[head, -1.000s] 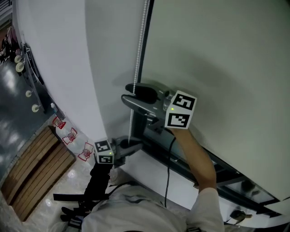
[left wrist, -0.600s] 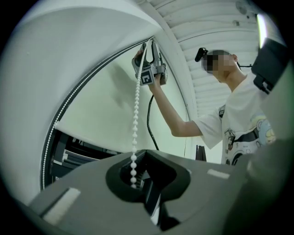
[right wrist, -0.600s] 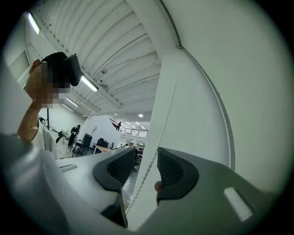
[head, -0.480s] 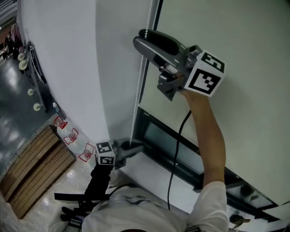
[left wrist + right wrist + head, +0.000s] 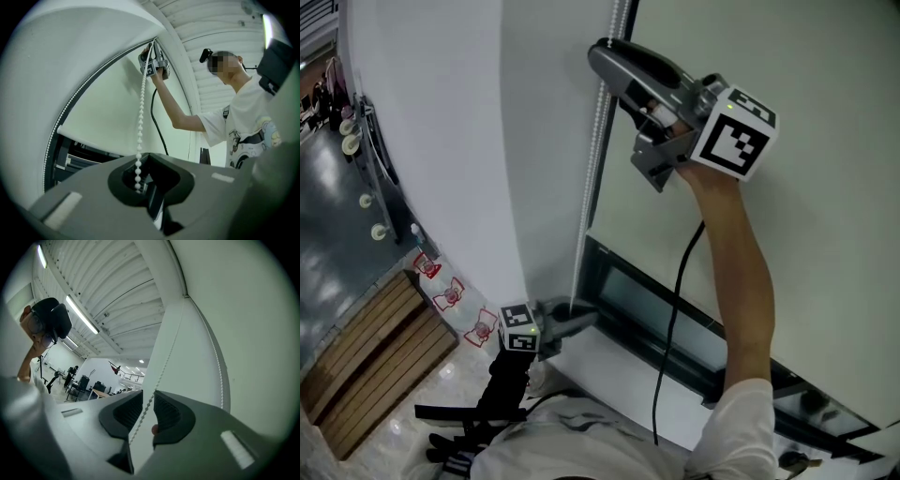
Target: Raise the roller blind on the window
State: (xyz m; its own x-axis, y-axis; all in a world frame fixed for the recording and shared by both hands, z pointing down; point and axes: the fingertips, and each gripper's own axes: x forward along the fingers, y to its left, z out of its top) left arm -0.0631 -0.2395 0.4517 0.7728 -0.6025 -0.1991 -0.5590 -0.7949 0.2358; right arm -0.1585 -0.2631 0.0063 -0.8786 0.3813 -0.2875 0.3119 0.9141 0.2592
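Note:
A white bead chain hangs down the left edge of the pale roller blind. My right gripper is raised high beside the blind's edge. In the right gripper view the chain runs through the narrow gap of the right gripper. Its jaws have just been closing and the pads stand slightly off the beads. Low down, my left gripper holds the chain's lower part. In the left gripper view the chain drops into the shut left gripper.
Below the blind's lower edge a dark window frame shows, with a white sill under it. A black cable hangs from the right gripper. A wooden slatted bench stands on the floor at the left.
My right gripper has risen along the chain from near the blind's lower edge to high up, and its jaws have narrowed around the chain. The left gripper has stayed in place.

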